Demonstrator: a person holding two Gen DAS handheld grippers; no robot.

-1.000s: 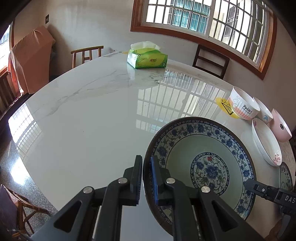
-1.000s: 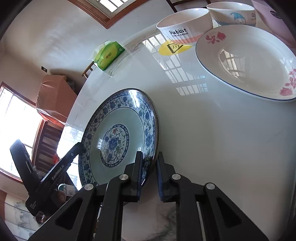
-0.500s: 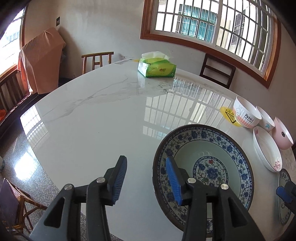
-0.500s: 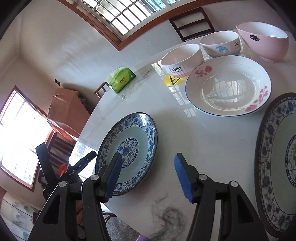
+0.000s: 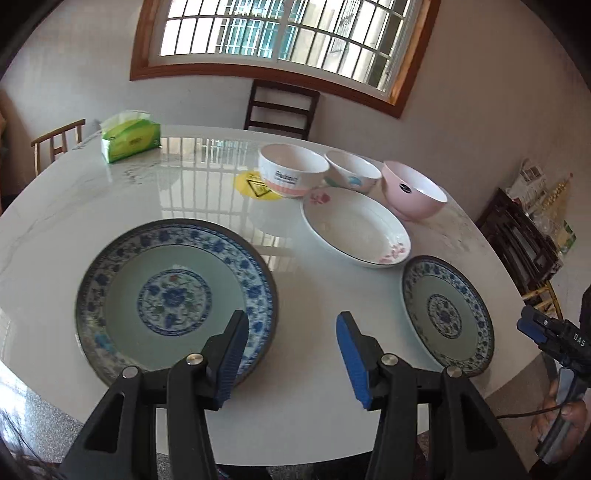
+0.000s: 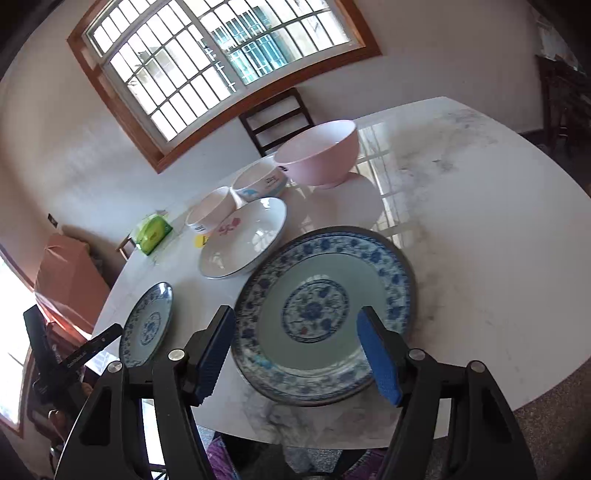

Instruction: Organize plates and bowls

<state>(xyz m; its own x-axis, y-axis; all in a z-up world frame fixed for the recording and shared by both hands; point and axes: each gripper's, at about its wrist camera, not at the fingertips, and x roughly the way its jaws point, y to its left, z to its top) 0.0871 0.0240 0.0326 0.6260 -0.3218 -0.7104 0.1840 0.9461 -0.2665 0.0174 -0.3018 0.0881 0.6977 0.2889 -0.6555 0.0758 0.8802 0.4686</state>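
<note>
1. left view, nearest: the left gripper (image 5: 288, 354) has its jaws spread apart with nothing between them; they have just been opening. its left pad overlaps the near rim of the big blue plate (image 5: 173, 299), the right pad hangs over bare table (image 5: 55, 221).
2. right view, nearest: the right gripper (image 6: 299, 354) is also spread, jaws just been opening, nothing pinched. its pads stand either side of a blue plate (image 6: 325, 314) lying flat near the table (image 6: 498, 258) edge; whether they touch it i cannot tell.
3. that plate looks large in the right view and is the small blue plate (image 5: 447, 314) of the left view, right of the left gripper.
4. the big blue plate (image 6: 147, 325) looks small in the right view, at the table's left edge.
5. only the left view shows the right gripper (image 5: 554, 339) from outside, at the far right edge, with a hand (image 5: 565, 417) on its handle.
6. only the right view shows the left gripper (image 6: 88, 347) from outside, as a dark body at the lower left.
7. middle: a white plate (image 5: 356, 232) (image 6: 243, 236) with pink flowers lies beyond the blue plates.
8. behind it stand three bowls in a row: a white bowl (image 5: 291, 173) (image 6: 207, 214), a bowl (image 5: 352, 171) (image 6: 258, 182) with a blue figure, and a pink bowl (image 5: 413, 194) (image 6: 321, 155).
9. a yellow sticker (image 5: 255, 186) (image 6: 200, 240) shows whole in the left view, only as a sliver in the right.
10. far: a green tissue box (image 5: 131, 138) (image 6: 153, 232), a dark chair (image 5: 282, 107) (image 6: 277, 118) and a window (image 5: 288, 29) (image 6: 207, 62).
11. only the left view shows a light chair (image 5: 59, 142) clearly.
</note>
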